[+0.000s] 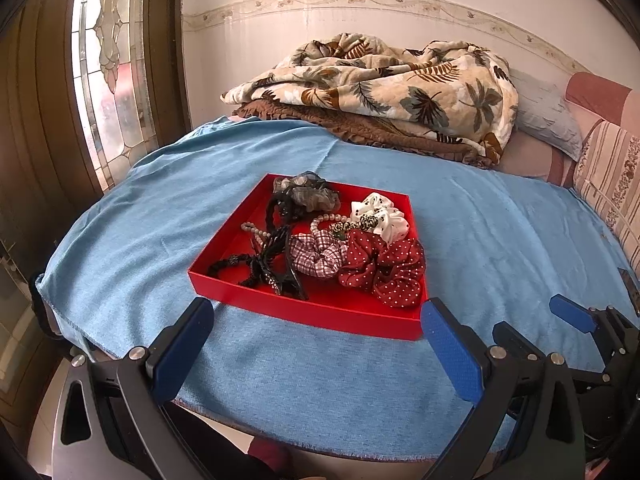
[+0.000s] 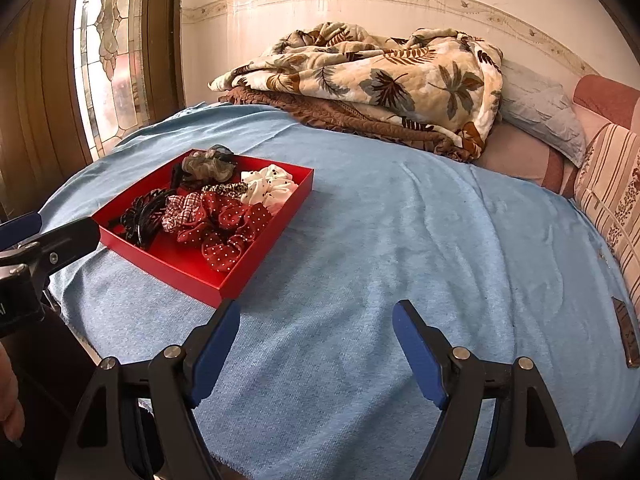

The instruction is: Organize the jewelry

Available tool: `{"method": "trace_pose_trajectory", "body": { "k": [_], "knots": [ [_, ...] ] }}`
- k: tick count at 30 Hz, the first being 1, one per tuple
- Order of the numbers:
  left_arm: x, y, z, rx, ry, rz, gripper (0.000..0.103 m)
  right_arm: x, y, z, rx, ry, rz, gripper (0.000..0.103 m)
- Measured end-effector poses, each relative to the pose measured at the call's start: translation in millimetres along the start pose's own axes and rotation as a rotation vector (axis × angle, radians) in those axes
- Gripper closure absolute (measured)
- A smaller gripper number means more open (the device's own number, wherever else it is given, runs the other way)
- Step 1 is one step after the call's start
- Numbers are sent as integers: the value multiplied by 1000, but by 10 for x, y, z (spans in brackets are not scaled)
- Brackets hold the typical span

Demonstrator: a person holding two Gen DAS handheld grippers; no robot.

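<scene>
No brand or legible writing shows anywhere. The red tray (image 1: pixel 320 316) sits at centre frame in the left wrist view on a blue cloth (image 1: pixel 480 240), its long axis running from lower right toward upper left. It holds scrunchies, a black claw clip (image 1: pixel 280 268) and a bead string (image 1: pixel 256 232). The left gripper (image 1: pixel 320 344) and the right gripper (image 2: pixel 316 344) both stand spread wide, holding nothing.

Both the left gripper (image 1: pixel 316 336) and the right gripper (image 2: pixel 316 344) share one build: black angular finger arms with triangular cut-outs, fitted with flat blue textured pads (image 1: pixel 452 356). Round silver screw heads (image 2: pixel 173 352) mark the pivots. White lettering on the left unit's black body is partly legible only.
</scene>
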State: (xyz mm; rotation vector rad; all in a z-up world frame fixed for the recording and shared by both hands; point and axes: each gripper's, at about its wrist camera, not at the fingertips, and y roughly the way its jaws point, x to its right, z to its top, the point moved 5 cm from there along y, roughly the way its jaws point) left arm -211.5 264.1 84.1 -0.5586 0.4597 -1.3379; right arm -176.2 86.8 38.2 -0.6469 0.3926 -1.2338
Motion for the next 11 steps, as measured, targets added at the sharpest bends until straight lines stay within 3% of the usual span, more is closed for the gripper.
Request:
{"method": "trace_pose_trajectory", "body": {
  "k": [11],
  "knots": [
    [154, 16, 134, 11, 42, 16, 0, 91, 8, 8, -1, 36, 7, 16]
  ]
}}
